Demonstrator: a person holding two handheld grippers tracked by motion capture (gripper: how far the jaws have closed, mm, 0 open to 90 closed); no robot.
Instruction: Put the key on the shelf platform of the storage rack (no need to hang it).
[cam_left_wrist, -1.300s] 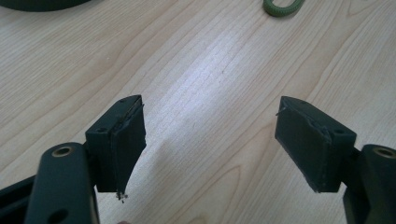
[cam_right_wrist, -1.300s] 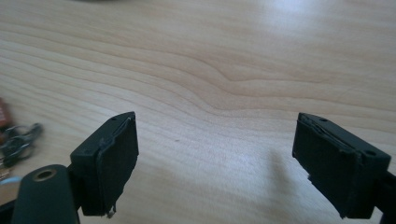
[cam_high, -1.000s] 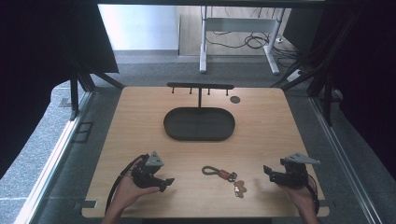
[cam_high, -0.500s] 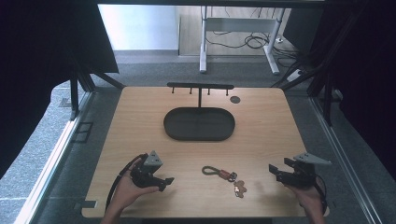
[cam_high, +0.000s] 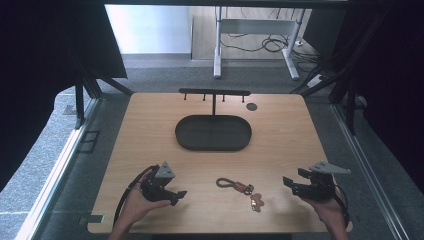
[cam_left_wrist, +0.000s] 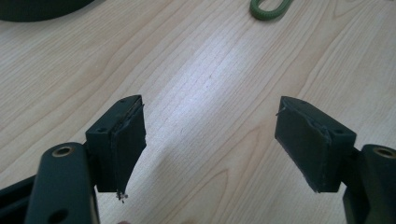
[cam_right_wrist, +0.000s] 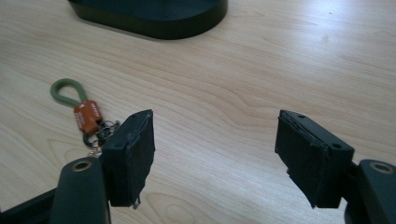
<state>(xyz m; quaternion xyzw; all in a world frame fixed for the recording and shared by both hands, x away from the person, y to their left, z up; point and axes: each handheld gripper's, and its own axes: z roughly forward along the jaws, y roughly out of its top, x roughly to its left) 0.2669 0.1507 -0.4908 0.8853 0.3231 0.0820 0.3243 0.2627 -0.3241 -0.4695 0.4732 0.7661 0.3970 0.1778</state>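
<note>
my right gripper (cam_high: 290, 183) spread, jaws just narrowing on nothing, aimed at keyring (cam_high: 241, 187); left gripper (cam_high: 180, 195) spread, idle.

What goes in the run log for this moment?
left tool: open, empty | right tool: open, empty, jaws just closing a little | keychain: flat on table between tools, untouched

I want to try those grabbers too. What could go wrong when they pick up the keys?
The keychain lies flat on the table, so the jaws might scrape the wood or catch just its thin green loop and leave the keys dangling loose. The right gripper, whose jaws have just been closing a little with nothing between them, and the left gripper both point at it, so they might bump together.
</note>
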